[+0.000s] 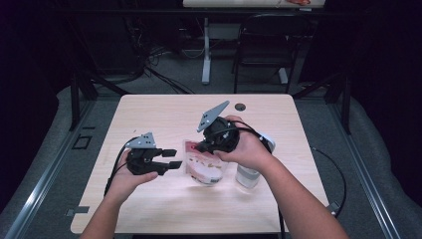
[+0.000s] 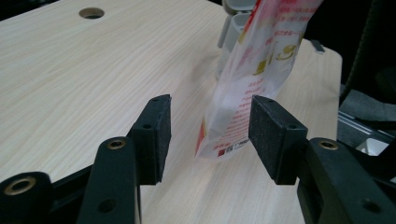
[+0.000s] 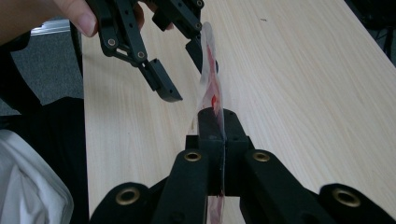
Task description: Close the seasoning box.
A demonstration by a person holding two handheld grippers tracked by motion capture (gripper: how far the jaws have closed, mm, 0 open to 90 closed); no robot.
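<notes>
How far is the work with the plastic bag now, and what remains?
Done: the right gripper is shut on the plastic bag and holds it above the table. In hand: the left gripper, jaws open, has the bag's edge between them. Left: closing on that edge; the bag looks unopened.

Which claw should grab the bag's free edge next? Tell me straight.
The left claw. It is open, with the plastic bag just ahead of its pads, one edge near the gap. The right claw is shut on the bag and holding it upright, so it is probably best left there.
</notes>
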